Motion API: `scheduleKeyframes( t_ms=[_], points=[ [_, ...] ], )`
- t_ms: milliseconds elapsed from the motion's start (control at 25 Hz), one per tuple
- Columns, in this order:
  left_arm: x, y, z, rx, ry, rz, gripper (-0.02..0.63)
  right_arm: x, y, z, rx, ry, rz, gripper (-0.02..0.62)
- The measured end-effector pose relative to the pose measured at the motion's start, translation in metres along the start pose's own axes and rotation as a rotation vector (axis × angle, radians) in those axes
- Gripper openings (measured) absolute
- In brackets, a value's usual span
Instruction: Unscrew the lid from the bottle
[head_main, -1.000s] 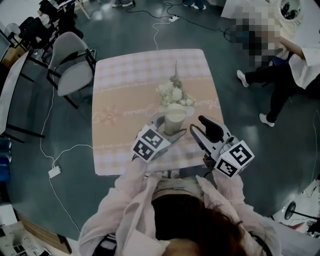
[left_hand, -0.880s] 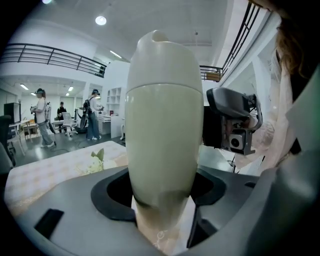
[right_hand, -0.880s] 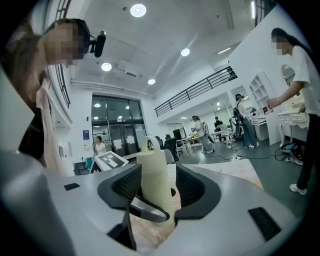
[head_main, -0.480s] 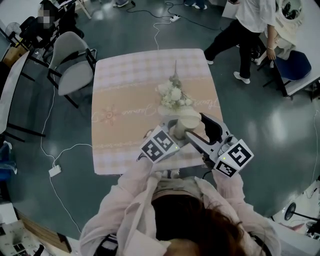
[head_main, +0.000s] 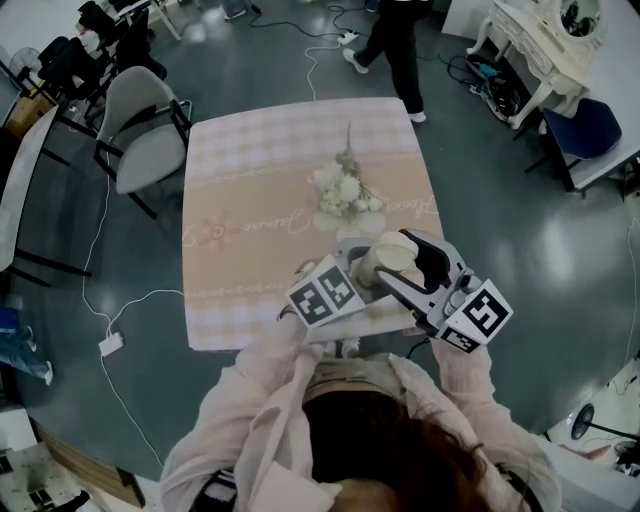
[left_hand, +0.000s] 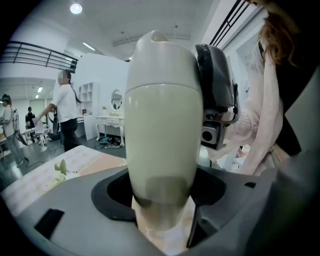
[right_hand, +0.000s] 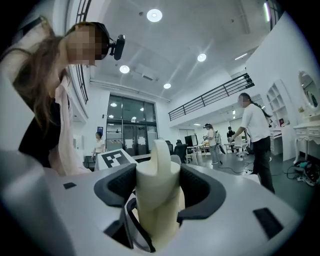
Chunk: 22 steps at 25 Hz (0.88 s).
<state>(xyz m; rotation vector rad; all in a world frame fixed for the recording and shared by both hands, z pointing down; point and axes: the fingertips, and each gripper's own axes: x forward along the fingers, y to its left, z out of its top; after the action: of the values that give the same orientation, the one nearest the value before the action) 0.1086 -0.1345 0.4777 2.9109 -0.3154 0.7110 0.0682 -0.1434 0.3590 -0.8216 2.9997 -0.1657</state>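
In the head view we see the left claw (head_main: 355, 268) pinching the pale bottle (head_main: 372, 266) round its body. The bottle leans toward the right claw (head_main: 400, 258), which faces it from the other side. The lid (head_main: 398, 250) sits at the right claw's tips. Both claws meet over the near edge of the surface (head_main: 250, 200). A bunch of flowers (head_main: 345, 190) lies a little beyond them, touching neither.

In the left gripper view the bottle fills the gap between the pads, which press on its lower body. The lid rises above the claw, with the right claw's dark jaw just behind it.

In the right gripper view the lid stands between the pads, with both against its sides. These jaws have just been opening, and we see them pinching the lid. A person (right_hand: 256, 135) stands well beyond this claw, on the floor.
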Motion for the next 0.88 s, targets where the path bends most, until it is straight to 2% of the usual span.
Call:
scheduleKeyframes(
  t_ms=[360, 560, 720, 880],
  points=[
    [0.0, -0.007, -0.002, 0.048, 0.035, -0.067, 0.313, -0.008, 0.004, 0.0, -0.008, 0.0, 0.089, 0.276],
    [0.003, 0.0, 0.003, 0.037, 0.036, -0.022, 0.313, -0.01, -0.004, 0.002, 0.017, -0.013, 0.032, 0.284],
    [0.009, -0.002, 0.0, 0.07, 0.068, -0.005, 0.313, -0.007, -0.009, -0.001, 0.025, -0.005, 0.002, 0.345],
    [0.012, -0.009, 0.001, 0.055, 0.052, -0.034, 0.313, -0.005, -0.003, 0.0, 0.014, -0.022, 0.029, 0.308]
  ],
)
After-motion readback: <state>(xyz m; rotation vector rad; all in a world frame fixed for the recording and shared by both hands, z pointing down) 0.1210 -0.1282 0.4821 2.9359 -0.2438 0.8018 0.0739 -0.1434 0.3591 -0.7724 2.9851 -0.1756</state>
